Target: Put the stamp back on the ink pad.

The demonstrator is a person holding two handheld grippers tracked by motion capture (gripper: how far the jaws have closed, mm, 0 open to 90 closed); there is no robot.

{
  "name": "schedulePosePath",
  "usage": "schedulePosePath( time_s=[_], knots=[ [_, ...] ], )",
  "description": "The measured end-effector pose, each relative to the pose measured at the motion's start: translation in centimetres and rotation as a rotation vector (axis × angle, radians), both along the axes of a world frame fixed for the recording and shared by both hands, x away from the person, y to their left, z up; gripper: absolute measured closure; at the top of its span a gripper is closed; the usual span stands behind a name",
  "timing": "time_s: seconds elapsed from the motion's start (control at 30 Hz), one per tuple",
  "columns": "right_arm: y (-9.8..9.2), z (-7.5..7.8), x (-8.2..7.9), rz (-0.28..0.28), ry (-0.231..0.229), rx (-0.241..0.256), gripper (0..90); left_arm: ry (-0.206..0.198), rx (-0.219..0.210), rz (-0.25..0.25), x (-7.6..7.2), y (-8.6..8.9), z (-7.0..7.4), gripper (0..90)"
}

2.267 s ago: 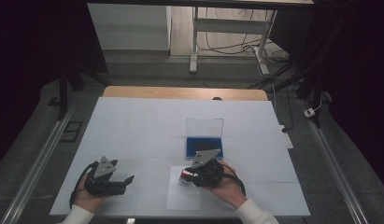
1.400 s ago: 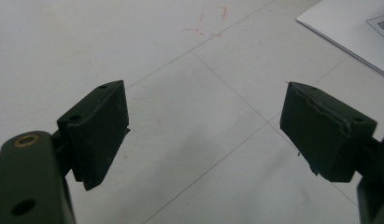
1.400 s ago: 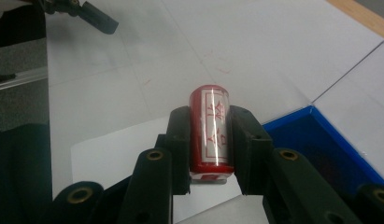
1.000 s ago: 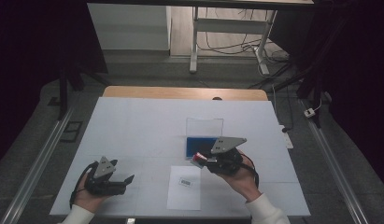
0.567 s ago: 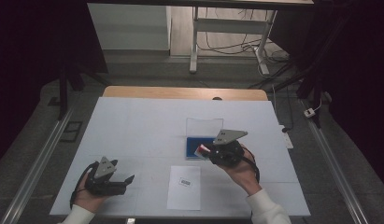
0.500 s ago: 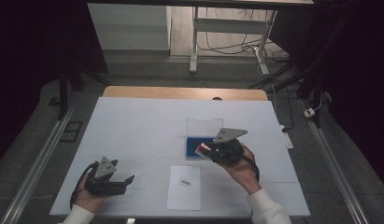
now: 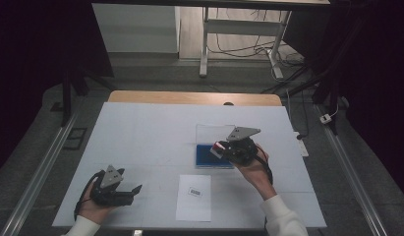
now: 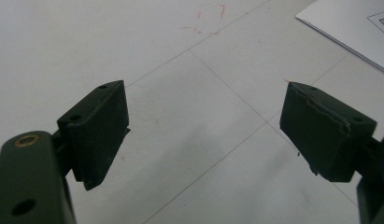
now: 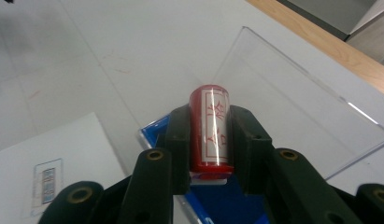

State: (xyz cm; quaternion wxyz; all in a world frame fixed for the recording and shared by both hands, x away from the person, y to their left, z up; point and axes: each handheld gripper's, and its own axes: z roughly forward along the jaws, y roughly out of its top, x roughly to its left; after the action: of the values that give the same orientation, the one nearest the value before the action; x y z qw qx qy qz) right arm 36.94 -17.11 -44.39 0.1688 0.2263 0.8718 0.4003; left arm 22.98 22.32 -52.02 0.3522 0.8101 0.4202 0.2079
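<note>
In the high view, the person is reaching over a white worktop [image 7: 155, 132] with both hands. The left gripper [image 7: 126, 192] is resting low near the worktop's near left corner, pointing right towards a sheet of paper [image 7: 193, 196] that is lying flat by the near edge, about midway along it. The right gripper [image 7: 218, 149] is hovering right of centre, just over a blue tray [image 7: 204, 158] with a clear upright lid [image 7: 212, 132] behind it; something red and white is showing at the gripper's tip, too small here to identify.

In the left gripper view, the jaws are standing wide apart with nothing between them, only bare worktop [image 8: 133, 42] with thin seam lines and faint red marks. The paper's corner [image 8: 353, 23] is peeking in at the upper right.

In the right gripper view, the small object becomes clear: the jaws are closing firmly on a red cylindrical stamp [image 9: 211, 130] with a white label bearing red characters, gripped by its sides. It is being held above the blue tray [image 9: 227, 200], in front of the clear lid [image 9: 292, 88]. The paper [image 9: 54, 163], with a small printed box, is lying to the left, and the wooden far edge [image 9: 320, 37] of the table is showing beyond.
</note>
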Motion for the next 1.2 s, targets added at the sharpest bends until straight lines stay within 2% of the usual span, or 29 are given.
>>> schedulePosePath(
  time_s=[0.17,0.43,0.6,0.87,0.97,1.03,1.1,1.2],
  knots=[
    [0.1,-0.4,1.0,-0.013,0.012,0.002,69.6,0.001,0.002,-0.003,0.0,-0.1,-0.1,16.0],
    [0.7,-2.0,2.3,-0.027,0.056,-0.055,69.5,0.002,0.002,-0.003,0.0,0.0,-0.1,16.1],
    [1.5,-2.9,2.7,-0.032,0.065,-0.106,69.5,0.005,-0.001,0.001,-0.1,0.1,-0.1,16.1],
    [2.0,-3.8,3.1,-0.026,0.084,-0.135,69.1,0.005,0.002,0.004,-0.1,0.1,-0.2,16.1],
    [2.1,-3.9,3.1,-0.026,0.082,-0.131,68.6,0.006,0.002,0.001,-0.1,0.1,-0.2,16.1],
    [2.0,-3.8,3.0,-0.033,0.077,-0.118,61.4,0.008,0.000,0.002,-0.1,0.1,-0.2,16.0],
    [1.8,-3.5,2.9,-0.039,0.075,-0.095,54.9,0.007,-0.002,0.005,-0.1,0.1,-0.2,16.0],
    [1.3,-3.1,2.6,-0.035,0.073,-0.024,46.3,0.005,-0.004,0.007,-0.2,0.2,-0.1,16.0]
  ],
)
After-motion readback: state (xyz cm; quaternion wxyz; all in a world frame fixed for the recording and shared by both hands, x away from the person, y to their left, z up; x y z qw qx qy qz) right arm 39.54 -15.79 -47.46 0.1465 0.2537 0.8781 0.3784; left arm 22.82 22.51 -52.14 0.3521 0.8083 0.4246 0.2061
